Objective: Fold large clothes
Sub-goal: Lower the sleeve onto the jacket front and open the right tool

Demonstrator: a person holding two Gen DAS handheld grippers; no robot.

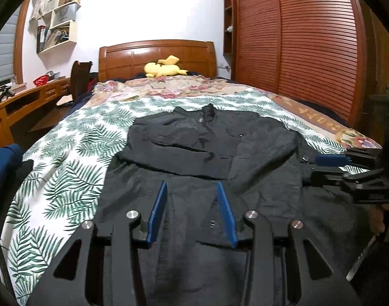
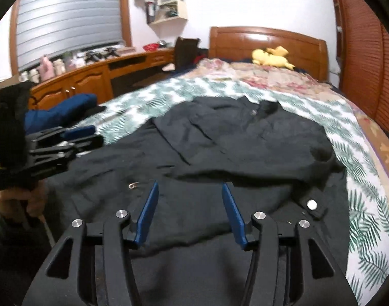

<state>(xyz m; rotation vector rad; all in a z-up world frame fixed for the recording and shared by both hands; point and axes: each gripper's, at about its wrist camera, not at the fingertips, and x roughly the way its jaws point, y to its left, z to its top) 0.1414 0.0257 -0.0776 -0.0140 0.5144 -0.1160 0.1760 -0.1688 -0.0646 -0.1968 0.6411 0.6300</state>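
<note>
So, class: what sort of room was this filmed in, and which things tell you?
A bedroom, most likely: a bed with a wooden headboard, a louvred wardrobe, and a dark jacket spread out.

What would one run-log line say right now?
stage: sleeves folded | black jacket flat on bed | left gripper: open | right gripper: open, empty

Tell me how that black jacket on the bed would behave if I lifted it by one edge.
The black jacket would probably drape and sag: it lies flat with soft creases. The folded-in sleeves would likely slip loose. The snap tab hints at thicker cloth, so it may feel fairly heavy.
</note>
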